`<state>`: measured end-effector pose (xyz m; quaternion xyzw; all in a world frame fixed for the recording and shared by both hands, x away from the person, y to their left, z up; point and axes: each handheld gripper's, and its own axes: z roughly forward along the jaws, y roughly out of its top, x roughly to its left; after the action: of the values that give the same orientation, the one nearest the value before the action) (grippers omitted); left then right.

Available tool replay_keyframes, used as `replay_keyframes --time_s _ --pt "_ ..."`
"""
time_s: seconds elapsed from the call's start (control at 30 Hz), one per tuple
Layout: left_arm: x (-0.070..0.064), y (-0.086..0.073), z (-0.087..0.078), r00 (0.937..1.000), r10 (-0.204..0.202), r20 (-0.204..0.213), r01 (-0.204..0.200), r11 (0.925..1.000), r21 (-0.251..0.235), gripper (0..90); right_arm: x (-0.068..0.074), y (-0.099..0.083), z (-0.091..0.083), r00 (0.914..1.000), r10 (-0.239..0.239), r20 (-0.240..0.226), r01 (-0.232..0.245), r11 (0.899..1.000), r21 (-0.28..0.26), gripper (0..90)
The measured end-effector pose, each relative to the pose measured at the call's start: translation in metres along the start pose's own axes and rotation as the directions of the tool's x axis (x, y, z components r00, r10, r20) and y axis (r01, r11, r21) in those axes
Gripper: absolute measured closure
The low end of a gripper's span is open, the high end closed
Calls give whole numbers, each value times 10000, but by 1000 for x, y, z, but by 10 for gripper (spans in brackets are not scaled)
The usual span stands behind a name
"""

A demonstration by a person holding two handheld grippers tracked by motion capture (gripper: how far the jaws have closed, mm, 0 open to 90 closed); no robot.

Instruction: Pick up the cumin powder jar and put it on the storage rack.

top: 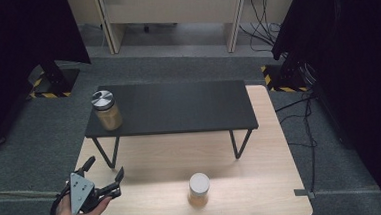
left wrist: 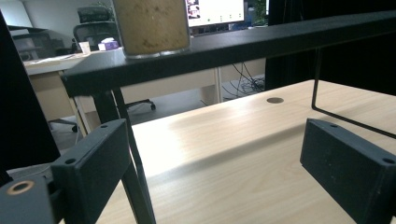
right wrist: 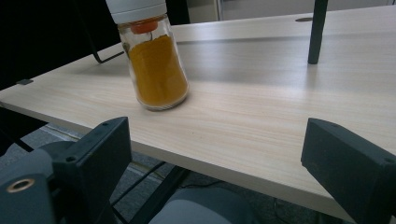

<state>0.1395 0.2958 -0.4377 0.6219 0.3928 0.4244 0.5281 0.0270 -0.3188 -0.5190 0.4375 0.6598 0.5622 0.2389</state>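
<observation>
A glass jar with a silver lid (top: 106,110) holds tan powder and stands on the left end of a black raised shelf (top: 178,108). In the left gripper view this jar (left wrist: 152,25) is up on the shelf (left wrist: 243,44), above and beyond the jaws. My left gripper (top: 104,168) is open over the wooden table's (top: 261,148) front left corner, held by a hand. A white-capped jar of orange powder (top: 199,189) stands near the table's front edge. In the right gripper view this orange jar (right wrist: 156,70) is ahead and to the left. My right gripper (right wrist: 215,168) is open, low in front of the table edge.
The shelf stands on thin black wire legs (top: 238,144), one of them as a post (right wrist: 317,32) in the right gripper view. Grey carpet surrounds the table. Black curtains hang at both sides, desks (top: 172,8) line the back wall, and cables (top: 306,110) trail on the right.
</observation>
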Motion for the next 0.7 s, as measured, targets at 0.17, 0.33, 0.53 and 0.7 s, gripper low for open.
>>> replay_keyframes --time_s 0.17,0.33,0.53,0.7 --pt "-4 -12 -8 9999 -111 -23 111 9999 73 78 0 0 0 10000 5 5 -5 10000 -8 89" --pt "-7 -23 -15 9997 -216 -88 218 9996 154 80 0 0 2 10000 29 -32 -29 10000 53 89" --pt "-9 -44 -26 9998 -164 125 160 9994 299 80 0 -1 4 10000 36 -33 -35 10000 80 89" --pt "-11 -56 -31 9996 -248 168 242 9992 328 81 1 -1 4 10000 -11 -9 11 10000 98 89"
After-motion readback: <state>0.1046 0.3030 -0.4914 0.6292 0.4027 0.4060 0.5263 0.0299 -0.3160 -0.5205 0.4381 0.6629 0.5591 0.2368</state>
